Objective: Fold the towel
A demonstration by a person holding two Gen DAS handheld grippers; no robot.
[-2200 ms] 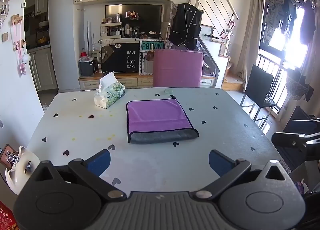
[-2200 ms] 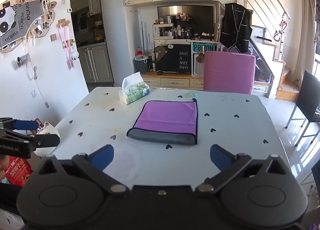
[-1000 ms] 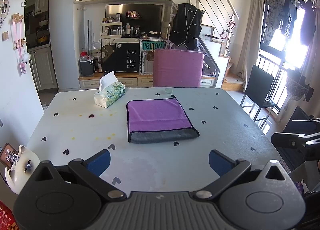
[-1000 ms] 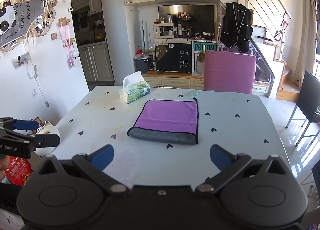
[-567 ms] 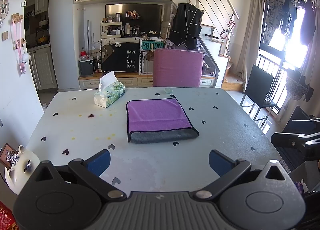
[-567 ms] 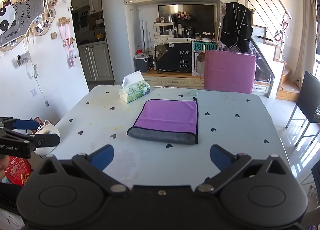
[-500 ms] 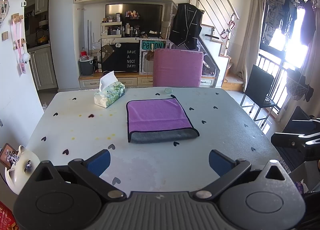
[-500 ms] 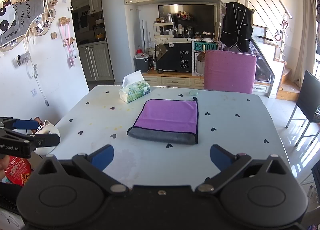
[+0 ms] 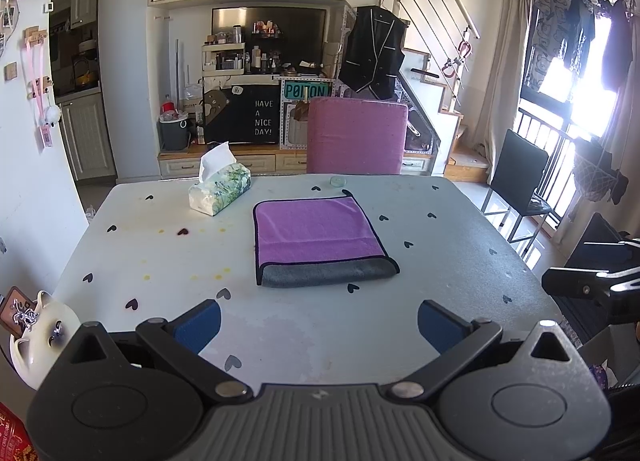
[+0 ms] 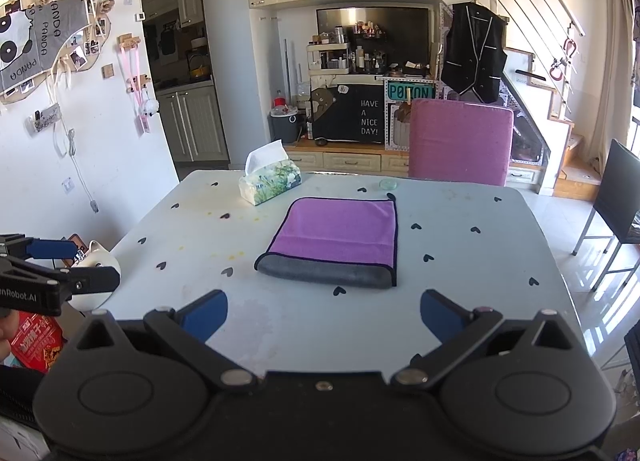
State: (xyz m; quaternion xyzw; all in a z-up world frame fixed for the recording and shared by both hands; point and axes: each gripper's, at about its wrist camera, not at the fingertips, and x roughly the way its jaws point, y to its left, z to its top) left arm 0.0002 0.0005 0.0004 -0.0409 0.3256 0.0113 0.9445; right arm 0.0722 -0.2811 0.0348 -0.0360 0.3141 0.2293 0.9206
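A purple towel point(image 9: 316, 229) with a grey underside lies folded flat in the middle of the pale table point(image 9: 160, 261), its grey folded edge toward me. It also shows in the right wrist view point(image 10: 340, 233). My left gripper point(image 9: 318, 325) is open and empty, held back over the near table edge, well short of the towel. My right gripper point(image 10: 324, 313) is open and empty, also short of the towel. The right gripper shows at the right edge of the left wrist view point(image 9: 592, 285); the left gripper shows at the left edge of the right wrist view point(image 10: 52, 273).
A tissue box point(image 9: 220, 193) stands at the table's far left, a small glass dish point(image 9: 338, 181) at the far edge. A pink chair point(image 9: 356, 137) stands behind the table, a black chair point(image 9: 516, 181) to the right, a white cat-shaped pot point(image 9: 40, 333) at the near left.
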